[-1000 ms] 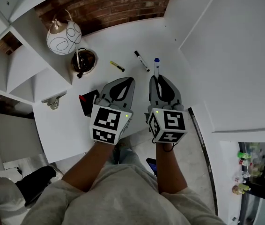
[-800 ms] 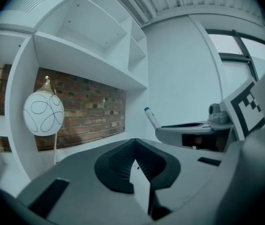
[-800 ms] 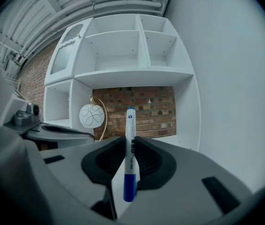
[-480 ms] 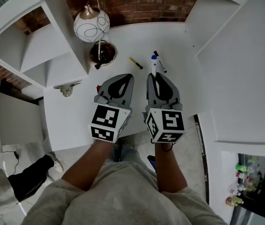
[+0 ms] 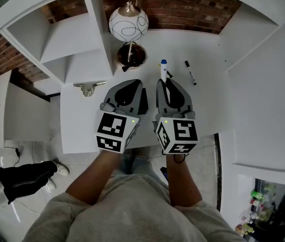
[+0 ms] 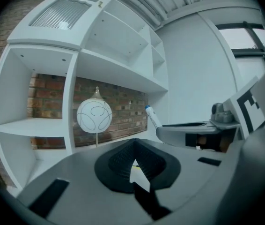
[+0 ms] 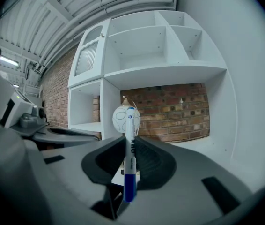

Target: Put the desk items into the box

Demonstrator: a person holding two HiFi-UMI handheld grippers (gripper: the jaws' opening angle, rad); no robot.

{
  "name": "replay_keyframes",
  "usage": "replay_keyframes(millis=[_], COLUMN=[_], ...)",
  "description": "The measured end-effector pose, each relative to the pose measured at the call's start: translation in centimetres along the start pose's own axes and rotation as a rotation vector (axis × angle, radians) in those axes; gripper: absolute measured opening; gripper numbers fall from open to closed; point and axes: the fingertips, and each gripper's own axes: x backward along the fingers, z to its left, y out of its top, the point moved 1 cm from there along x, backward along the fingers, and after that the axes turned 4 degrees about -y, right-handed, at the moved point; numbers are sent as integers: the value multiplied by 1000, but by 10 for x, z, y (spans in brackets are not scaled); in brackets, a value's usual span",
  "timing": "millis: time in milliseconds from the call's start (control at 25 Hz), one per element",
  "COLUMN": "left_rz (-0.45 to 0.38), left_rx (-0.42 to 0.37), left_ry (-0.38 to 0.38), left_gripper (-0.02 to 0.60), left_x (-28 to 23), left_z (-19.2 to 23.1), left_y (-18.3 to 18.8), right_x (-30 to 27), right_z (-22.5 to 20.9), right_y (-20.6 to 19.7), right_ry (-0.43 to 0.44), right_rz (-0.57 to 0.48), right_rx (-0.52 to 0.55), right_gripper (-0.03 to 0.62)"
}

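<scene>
The blue-capped marker (image 7: pixel 130 144) was off the bench (image 5: pixel 208 100), clamped between the jaws of the right tool (image 5: pixel 165 82), whose pads stood partly apart and pressed on its barrel. Its long axis ran along the slot between the two jaws. The capped end rose above the jaw tips and pointed away from the person, toward the brick wall. The blue lower end hung below the pads, toward the person. From the left tool's side it showed as a steep slant rather than a true upright.

The left tool (image 6: pixel 132 146) was held just beside the right one. Its jaws were closed, tips together, with nothing gripped.

As for progress, this looked like the carrying stage for one item: the marker was picked up but not yet put away. No box appeared in any view, so whether anything was already packed could not be told. At least one black marker (image 5: pixel 190 72) lay on the bench beyond the right tool, well apart from it, so more items probably remained.

Farther out, a globe lamp (image 5: pixel 128 23) stood at the back of the bench against the white shelving (image 5: pixel 57 39).
</scene>
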Motion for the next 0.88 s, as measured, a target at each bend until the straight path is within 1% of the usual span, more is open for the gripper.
replay_keyframes(millis=[240,440,600,880], left_rz=[5,18,38,78], left_rx=[8,25,41,67], left_ry=[50,82,98,105], left_gripper=[8,8,8,8], left_x=[14,21,22,12], left_z=[21,34,40,47], left_y=[-4,-15,-27,-53], right_x=[-11,-20,-27,-40], right_z=[26,40,47,50], right_y=[-2,-9,-23,-56], right_ry=[66,107,140,175], right_rz=[-4,0,12,69], right_rx=[6,1,-7,-27], right_gripper=[75,75,75,75])
